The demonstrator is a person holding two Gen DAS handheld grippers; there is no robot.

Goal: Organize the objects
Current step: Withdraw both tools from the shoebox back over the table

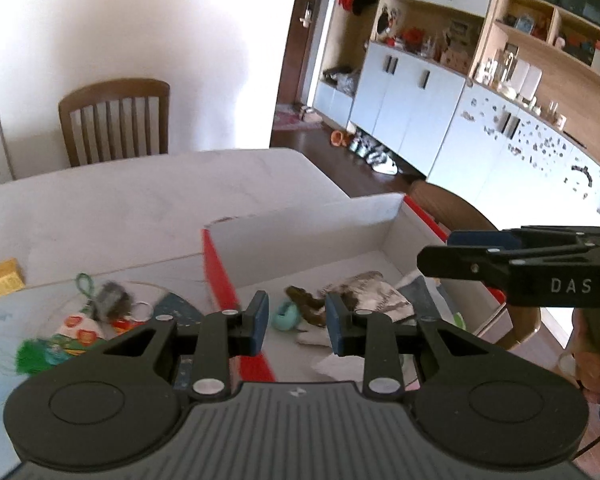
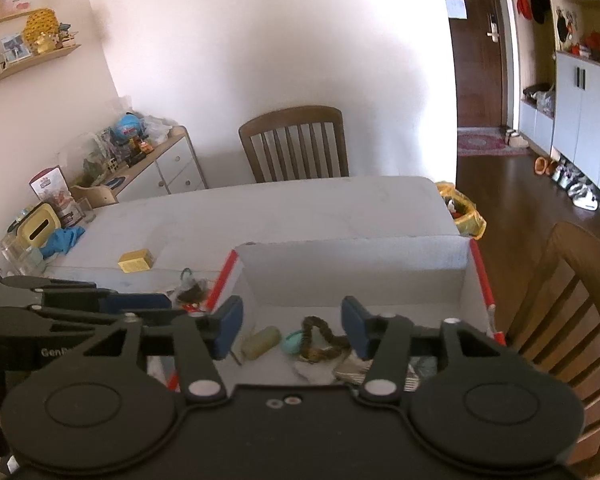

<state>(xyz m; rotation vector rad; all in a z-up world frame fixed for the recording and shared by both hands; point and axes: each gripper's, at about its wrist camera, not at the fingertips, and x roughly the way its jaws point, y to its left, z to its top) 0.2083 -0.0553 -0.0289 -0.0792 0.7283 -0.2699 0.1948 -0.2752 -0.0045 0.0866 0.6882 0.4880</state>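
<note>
Two grippers, one box, two wooden chairs in sight.

Left gripper [image 1: 296,322]: blue pads spread apart, nothing between them, held over the near left corner of the box. Right gripper [image 2: 292,328]: pads likewise wide apart and empty, held over the near edge of the box interior.

Box [image 2: 352,276]: open cardboard, white inside, red outside walls, sitting on the grey table [image 2: 260,208] at its right end.

Inside the box, counted from the right wrist view: one pale yellow-green cylinder [image 2: 261,342], one small teal piece [image 2: 294,342], one brown braided loop [image 2: 320,340] touching the teal piece, and crumpled patterned paper or fabric [image 1: 374,294] behind the loop; its exact count cannot be told.

Outside the box, to its left on the table: one yellow carton [image 2: 136,261], well apart from the box; one dark fuzzy keyring with a green loop [image 1: 108,298], near the red wall; one printed pouch with a green tassel [image 1: 66,340].

One chair [image 2: 296,144] stands at the far side of the table, a second chair [image 2: 572,304] just right of the box. The left gripper's body blocks the box's near left corner.
</note>
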